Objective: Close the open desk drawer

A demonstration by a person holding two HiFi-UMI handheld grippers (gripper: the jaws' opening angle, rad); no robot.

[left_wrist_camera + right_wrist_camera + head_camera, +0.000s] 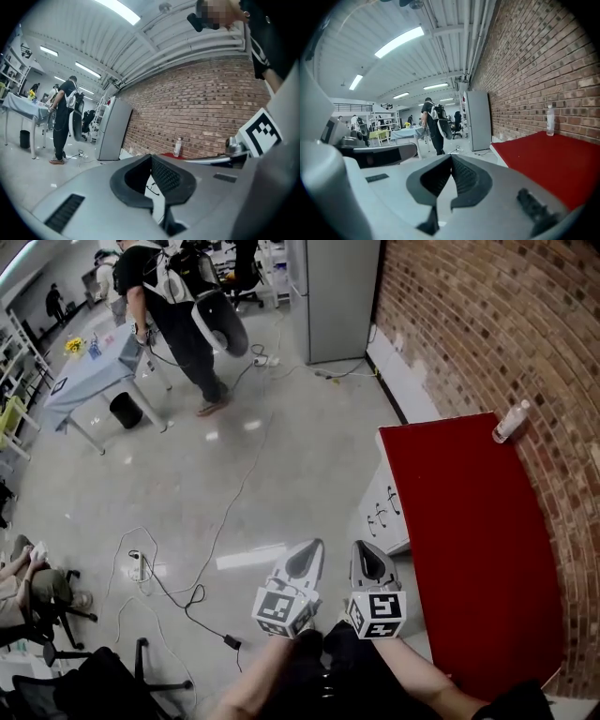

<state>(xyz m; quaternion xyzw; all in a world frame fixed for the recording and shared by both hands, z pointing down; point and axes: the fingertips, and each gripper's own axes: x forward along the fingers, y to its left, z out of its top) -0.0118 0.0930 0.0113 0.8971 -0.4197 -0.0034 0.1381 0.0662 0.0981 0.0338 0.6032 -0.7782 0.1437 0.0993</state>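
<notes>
Drawers [382,512] sit under the counter [469,549] edge away from the wall [506,324]. All fronts look flush and none stands open, so closing appears done. Left gripper [304,557] and right gripper [371,557] are both pressed together, empty, and apart from the drawers.

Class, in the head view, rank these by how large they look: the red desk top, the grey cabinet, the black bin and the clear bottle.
1. red desk top
2. grey cabinet
3. black bin
4. clear bottle

The bin and bottle look close in size. The bin stands farther off, so that order is unsure.
</notes>
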